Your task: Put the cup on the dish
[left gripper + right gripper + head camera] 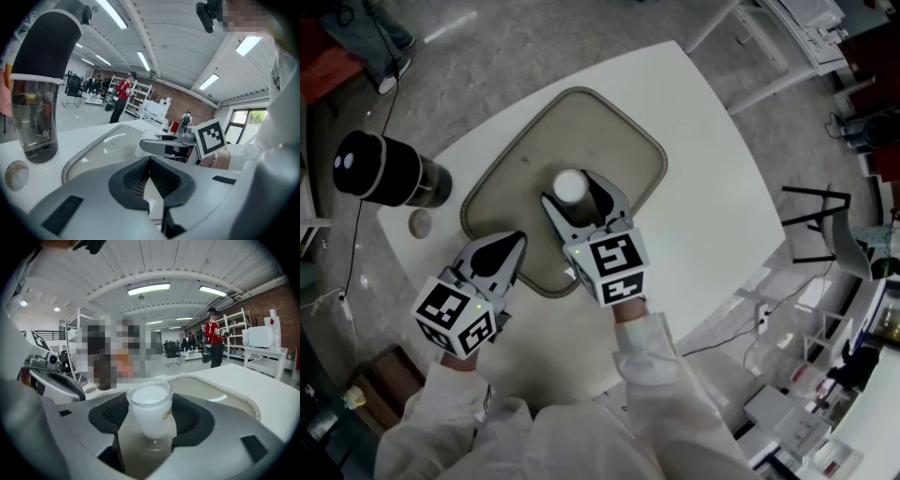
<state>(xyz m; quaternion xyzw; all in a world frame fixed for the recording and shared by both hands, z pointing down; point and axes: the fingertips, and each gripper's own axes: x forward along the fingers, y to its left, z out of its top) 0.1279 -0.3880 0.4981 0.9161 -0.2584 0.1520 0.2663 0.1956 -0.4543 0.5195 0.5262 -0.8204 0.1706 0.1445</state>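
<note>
A white translucent cup (570, 185) stands upright near the middle of the beige, rounded dish tray (511, 178) on the white table. My right gripper (572, 194) reaches over the tray's front edge, and its black pads sit against both sides of the cup (150, 408), closed on it. Tray surface (225, 392) shows under and behind the cup. My left gripper (512, 246) rests at the tray's front-left edge with its jaws pressed together and nothing between them (150, 161). From the left gripper view, the right gripper (164, 146) shows across the tray.
A tall bottle with a black top and clear lower part (389, 172) stands at the table's left edge, a small round disc (419, 223) beside it. A black chair (825, 225) stands off the table's right side. A person in red (214, 336) is far off.
</note>
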